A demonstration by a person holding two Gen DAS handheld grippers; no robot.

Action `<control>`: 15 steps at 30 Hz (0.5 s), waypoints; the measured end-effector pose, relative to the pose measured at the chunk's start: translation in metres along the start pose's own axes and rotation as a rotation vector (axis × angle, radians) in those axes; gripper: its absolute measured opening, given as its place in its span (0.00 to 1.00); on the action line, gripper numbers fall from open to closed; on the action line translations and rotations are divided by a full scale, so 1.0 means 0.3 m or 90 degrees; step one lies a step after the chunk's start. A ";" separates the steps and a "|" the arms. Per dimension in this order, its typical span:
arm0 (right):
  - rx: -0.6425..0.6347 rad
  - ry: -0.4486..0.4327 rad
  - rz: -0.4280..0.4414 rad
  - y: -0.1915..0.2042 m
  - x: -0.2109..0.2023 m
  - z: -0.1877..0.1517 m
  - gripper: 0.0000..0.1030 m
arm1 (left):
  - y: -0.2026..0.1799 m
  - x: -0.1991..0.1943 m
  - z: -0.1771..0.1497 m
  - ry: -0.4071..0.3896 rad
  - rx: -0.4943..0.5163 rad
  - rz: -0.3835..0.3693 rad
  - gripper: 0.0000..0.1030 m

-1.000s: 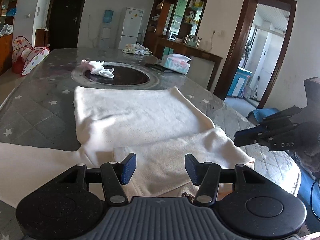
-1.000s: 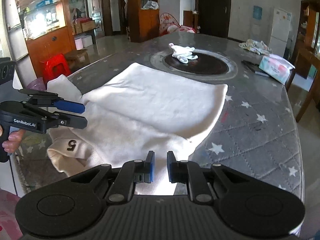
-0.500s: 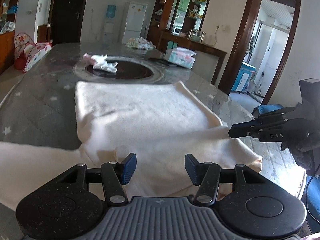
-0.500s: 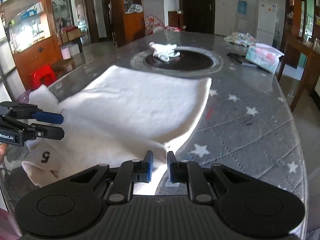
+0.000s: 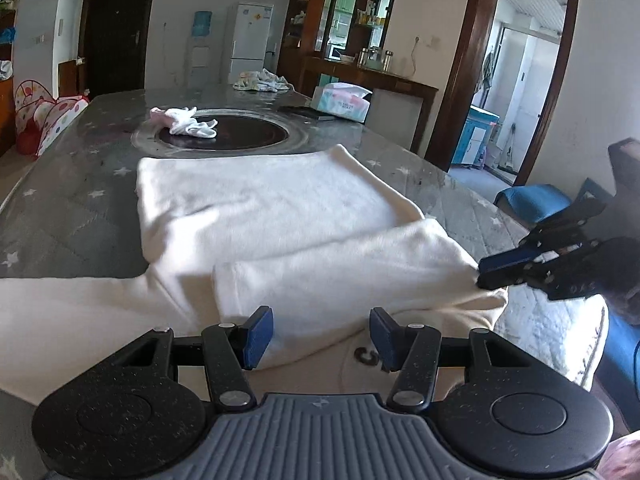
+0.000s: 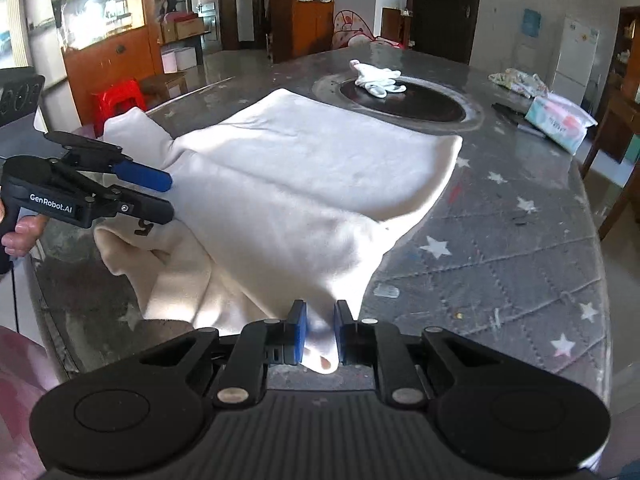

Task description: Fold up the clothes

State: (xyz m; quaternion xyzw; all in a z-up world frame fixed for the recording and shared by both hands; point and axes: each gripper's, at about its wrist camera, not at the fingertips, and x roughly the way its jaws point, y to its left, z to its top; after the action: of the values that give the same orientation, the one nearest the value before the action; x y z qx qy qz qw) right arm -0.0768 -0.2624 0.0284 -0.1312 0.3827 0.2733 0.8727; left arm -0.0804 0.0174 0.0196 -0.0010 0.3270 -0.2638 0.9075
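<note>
The right gripper (image 6: 320, 330) has its blue-padded fingers (image 6: 298, 330) pinched nearly together on a corner of the cream-white fleece garment (image 6: 304, 184) — a fold of the cloth bulges out between the pads, right at the near edge of the table. From that pinch the fabric runs up and away in a taut ridge across the garment's folded body.

The left gripper (image 5: 320, 336) holds nothing: its fingers (image 5: 258, 336) stand about half open, hovering just over the near hem, where a dark printed mark (image 5: 366, 356) shows between them. In the right wrist view that same gripper comes in from the left with a hand (image 6: 20, 232) wrapped round its handle, its pads apart above a bunched sleeve end bearing a dark numeral.

The garment lies spread over the grey quilted star-patterned table (image 6: 500, 240), one sleeve trailing off to the left side, the main panel flat and reaching almost to the round dark inset (image 5: 236, 136) in the middle of the table. On that inset sits a small heap of white socks (image 5: 188, 124). Farther back are a soft pack of tissues (image 5: 342, 102) and a crumpled patterned cloth (image 5: 260, 80) — both well apart from the garment.
</note>
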 end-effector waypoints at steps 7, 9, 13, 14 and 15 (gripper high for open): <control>-0.039 -0.036 0.021 0.055 -0.009 0.077 0.13 | -0.017 -0.010 -0.004 -0.004 0.008 0.001 0.55; -0.054 -0.040 0.035 0.083 0.009 0.101 0.13 | -0.019 -0.007 -0.015 0.001 0.009 0.005 0.55; -0.089 -0.044 0.064 0.147 0.051 0.148 0.13 | -0.025 -0.032 -0.021 -0.003 0.021 0.008 0.55; -0.094 -0.045 0.072 0.161 0.063 0.157 0.13 | -0.023 -0.041 -0.020 -0.006 0.020 0.008 0.55; -0.099 -0.045 0.079 0.175 0.074 0.165 0.13 | -0.018 -0.053 -0.018 -0.011 0.016 0.008 0.55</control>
State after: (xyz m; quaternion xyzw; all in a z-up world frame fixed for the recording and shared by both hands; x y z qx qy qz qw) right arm -0.0652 -0.1893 0.0442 -0.1649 0.3369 0.3602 0.8541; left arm -0.0965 0.0212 0.0256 0.0101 0.3161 -0.2619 0.9118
